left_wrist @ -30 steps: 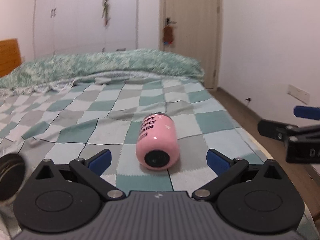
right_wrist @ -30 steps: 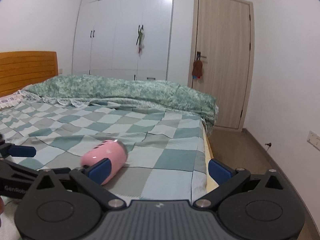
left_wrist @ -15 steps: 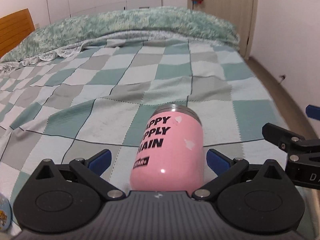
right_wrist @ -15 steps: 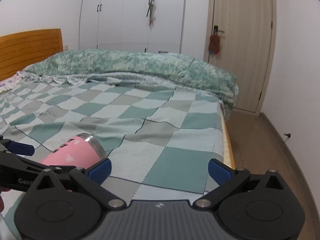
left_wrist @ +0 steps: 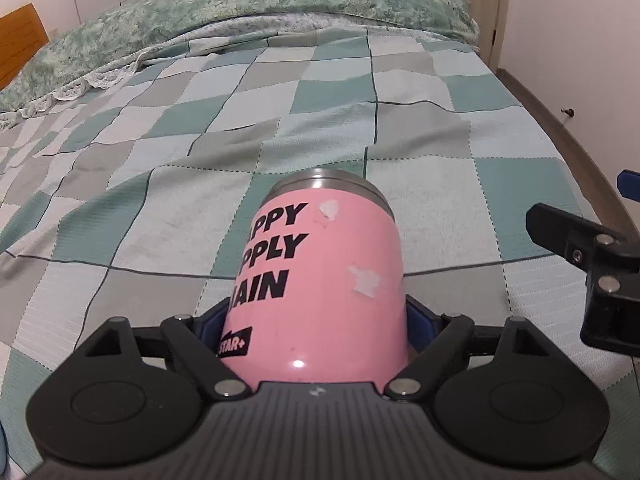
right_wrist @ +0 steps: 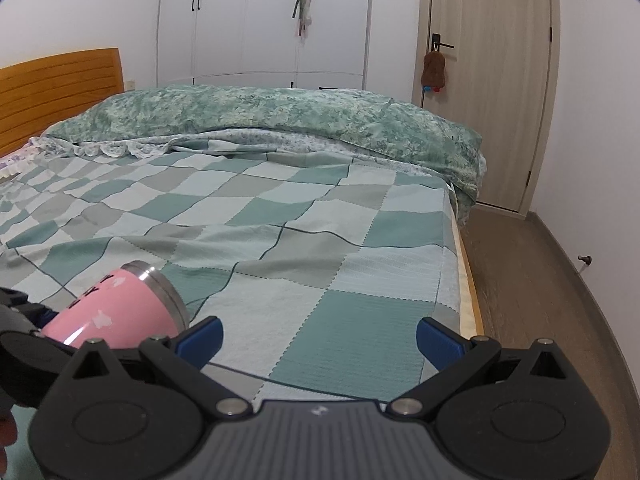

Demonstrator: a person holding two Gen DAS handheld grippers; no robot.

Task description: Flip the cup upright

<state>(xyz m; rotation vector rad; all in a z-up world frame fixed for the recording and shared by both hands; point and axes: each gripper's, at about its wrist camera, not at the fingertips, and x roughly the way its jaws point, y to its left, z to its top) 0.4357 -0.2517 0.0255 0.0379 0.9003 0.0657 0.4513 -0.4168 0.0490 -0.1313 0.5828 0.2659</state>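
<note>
Left gripper (left_wrist: 316, 326) clamped on pink cup (left_wrist: 320, 280) — lying on its side on checked bedspread (left_wrist: 200, 208), steel rim pointing away. Grasp step apparently done; next, probably lift and tip rim upward. Right gripper (right_wrist: 318, 334) spread wide, empty — just beside.

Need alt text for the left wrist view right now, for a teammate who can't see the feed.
The left hand-held gripper is closed around the base end of a pink cup lying on its side, steel rim pointing away, on a green checked bedspread. The right hand-held gripper's fingers show at the right edge, apart from the cup.
</note>
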